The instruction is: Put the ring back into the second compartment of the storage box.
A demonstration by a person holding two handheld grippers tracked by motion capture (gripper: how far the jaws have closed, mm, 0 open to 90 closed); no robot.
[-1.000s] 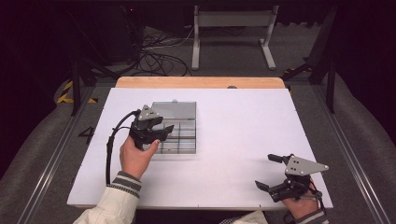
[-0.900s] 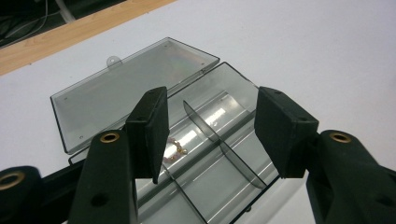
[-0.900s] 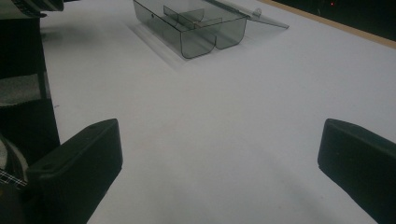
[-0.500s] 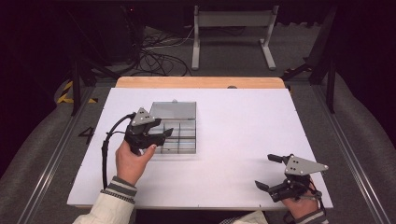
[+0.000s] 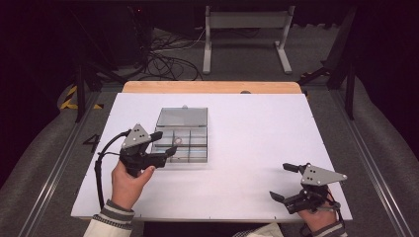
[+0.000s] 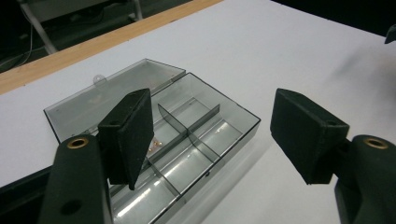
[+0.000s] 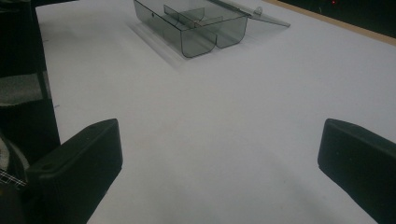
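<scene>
A clear grey compartment box (image 5: 190,146) lies on the white table, its lid (image 5: 182,117) folded flat behind it. My left gripper (image 5: 165,143) hovers at the box's left edge. In the left gripper view its jaws have just been opening and stand wide apart over the box (image 6: 205,135), with nothing between them. A few small copper-coloured pieces (image 6: 154,142) rest in one compartment. My right gripper (image 5: 280,181) sits near the table's front right corner, open and empty. The right gripper view looks across bare table to the box (image 7: 196,28) in the distance.
The white table top (image 5: 257,133) ends in a wooden strip (image 5: 212,87) along the far edge. Behind it on the floor are a metal stand (image 5: 244,29) and loose cables (image 5: 168,54). A black cable (image 5: 101,163) trails from the left gripper.
The left hand has drawn back to the left, off the box and a little toward the front edge, and its jaws have spread wider. The right hand has stayed still.
</scene>
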